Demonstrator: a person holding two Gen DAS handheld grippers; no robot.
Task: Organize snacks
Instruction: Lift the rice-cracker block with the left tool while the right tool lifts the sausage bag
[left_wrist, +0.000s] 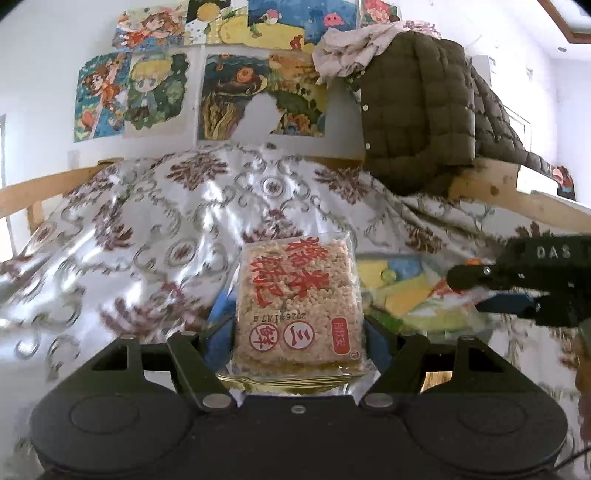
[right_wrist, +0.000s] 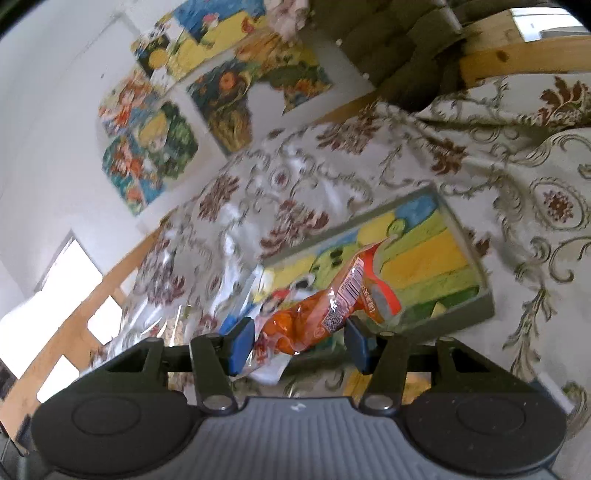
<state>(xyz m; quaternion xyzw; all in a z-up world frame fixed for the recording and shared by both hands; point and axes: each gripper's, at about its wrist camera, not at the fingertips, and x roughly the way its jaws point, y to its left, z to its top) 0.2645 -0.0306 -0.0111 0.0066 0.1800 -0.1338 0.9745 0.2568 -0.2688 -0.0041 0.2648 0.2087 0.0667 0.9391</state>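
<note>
My left gripper (left_wrist: 299, 332) is shut on a clear packet of puffed rice cake (left_wrist: 299, 299) with red lettering, held upright above the table. My right gripper (right_wrist: 299, 339) is shut on an orange snack packet (right_wrist: 325, 306) with a barcode, held over a shallow tray (right_wrist: 487, 295) with a colourful cartoon picture inside. The right gripper also shows in the left wrist view (left_wrist: 517, 280) at the right, above the same tray (left_wrist: 413, 295).
The table carries a shiny cloth (left_wrist: 147, 229) with a brown floral pattern. A wooden rail (left_wrist: 535, 199) runs behind it, with a dark green quilted jacket (left_wrist: 424, 103) draped over it. Cartoon posters (left_wrist: 258, 96) hang on the white wall.
</note>
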